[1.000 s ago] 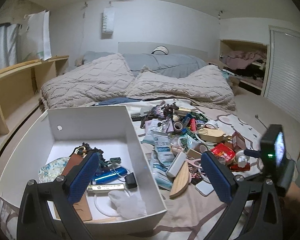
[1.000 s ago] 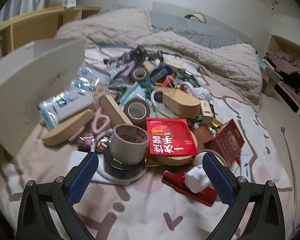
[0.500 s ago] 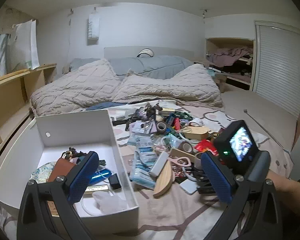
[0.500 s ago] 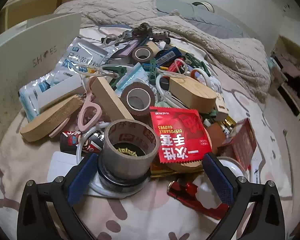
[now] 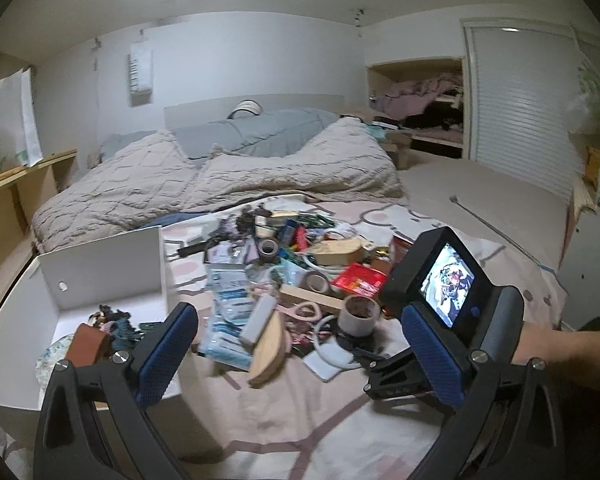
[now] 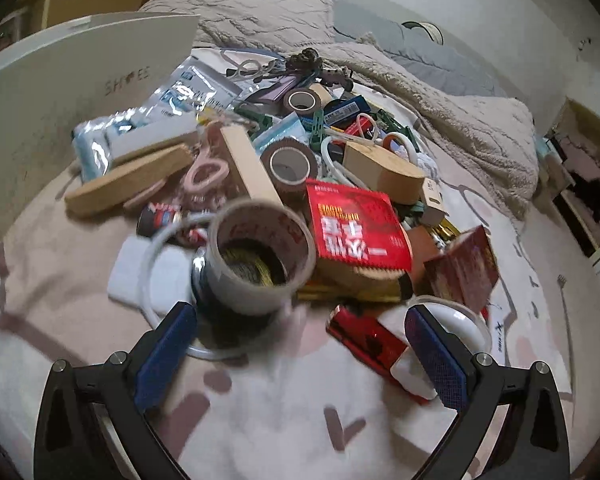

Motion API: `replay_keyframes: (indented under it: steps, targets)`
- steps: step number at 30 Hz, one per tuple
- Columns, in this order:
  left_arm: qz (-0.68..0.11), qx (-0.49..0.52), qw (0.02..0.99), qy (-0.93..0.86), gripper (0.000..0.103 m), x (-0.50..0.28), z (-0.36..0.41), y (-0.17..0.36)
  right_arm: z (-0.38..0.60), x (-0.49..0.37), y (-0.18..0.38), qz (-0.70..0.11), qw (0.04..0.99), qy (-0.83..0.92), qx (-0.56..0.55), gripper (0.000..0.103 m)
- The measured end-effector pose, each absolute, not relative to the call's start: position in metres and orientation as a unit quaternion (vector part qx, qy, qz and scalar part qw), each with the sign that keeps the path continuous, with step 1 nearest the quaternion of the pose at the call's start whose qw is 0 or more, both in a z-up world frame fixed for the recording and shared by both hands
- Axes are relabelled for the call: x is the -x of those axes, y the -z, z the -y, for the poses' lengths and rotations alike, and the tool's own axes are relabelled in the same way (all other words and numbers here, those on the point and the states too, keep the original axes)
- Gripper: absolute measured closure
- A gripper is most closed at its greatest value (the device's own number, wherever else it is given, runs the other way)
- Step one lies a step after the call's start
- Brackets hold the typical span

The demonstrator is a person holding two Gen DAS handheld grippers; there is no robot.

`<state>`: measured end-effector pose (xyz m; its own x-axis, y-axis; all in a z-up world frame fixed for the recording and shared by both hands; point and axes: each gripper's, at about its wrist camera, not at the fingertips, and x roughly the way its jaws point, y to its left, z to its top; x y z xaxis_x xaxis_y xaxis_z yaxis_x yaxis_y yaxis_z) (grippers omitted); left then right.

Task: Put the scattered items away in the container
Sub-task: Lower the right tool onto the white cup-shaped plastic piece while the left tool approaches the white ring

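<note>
A white shoe box (image 5: pixel 100 264) stands at the left with several small items inside; its outer wall (image 6: pixel 60 92) also shows in the right wrist view. Right of it a pile of clutter lies on the bed. My left gripper (image 5: pixel 300 356) hangs open above the bedsheet, empty, between the box and the pile. My right gripper (image 6: pixel 300 360) is open and low at the pile's near edge. A grey tape roll (image 6: pixel 260 256) stands on a black disc just ahead of its left finger. A red glove packet (image 6: pixel 356 228) lies to the right of the roll.
The pile holds a wooden brush (image 6: pixel 128 184), pink scissors (image 6: pixel 206 172), a brown tape roll (image 6: pixel 290 168), a wooden block (image 6: pixel 380 168) and a flat red item (image 6: pixel 368 340). A beige duvet (image 5: pixel 220 176) lies behind. The right gripper's camera screen (image 5: pixel 448 284) and a forearm (image 5: pixel 560 352) show at right.
My left gripper has drawn back and turned right, so the box sits further left. My right gripper has moved in low toward the grey tape roll, which now looms close.
</note>
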<state>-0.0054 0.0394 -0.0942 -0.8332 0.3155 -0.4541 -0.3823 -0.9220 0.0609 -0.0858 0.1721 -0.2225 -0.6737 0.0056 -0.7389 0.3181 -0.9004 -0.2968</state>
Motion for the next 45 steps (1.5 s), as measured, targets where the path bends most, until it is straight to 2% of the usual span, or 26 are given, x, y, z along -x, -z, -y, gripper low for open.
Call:
replay_keyframes:
  steps: [14, 20, 33, 35, 39, 45]
  targets:
    - [-0.072, 0.27, 0.217, -0.935, 0.0, 0.003, -0.066, 0.123, -0.197, 0.061, 0.229, -0.156, 0.108, 0.895, -0.405, 0.0]
    - [-0.074, 0.302, 0.227, -0.923, 0.0, 0.01, -0.076, 0.145, -0.213, 0.053, 0.233, -0.099, 0.129, 0.894, -0.417, 0.0]
    - [0.014, 0.414, 0.238, -0.879, 0.003, 0.031, -0.067, 0.198, -0.214, 0.044, 0.23, -0.109, 0.146, 0.893, -0.412, 0.0]
    - [0.012, 0.419, 0.229, -0.879, 0.008, 0.032, -0.065, 0.202, -0.217, 0.04, 0.227, -0.105, 0.151, 0.895, -0.406, 0.0]
    - [-0.022, 0.414, 0.188, -0.89, 0.009, 0.033, -0.063, 0.208, -0.224, 0.033, 0.217, -0.105, 0.151, 0.908, -0.377, 0.0]
    - [-0.041, 0.418, 0.169, -0.892, 0.009, 0.033, -0.06, 0.214, -0.258, 0.046, 0.202, -0.034, 0.126, 0.923, -0.362, 0.0]
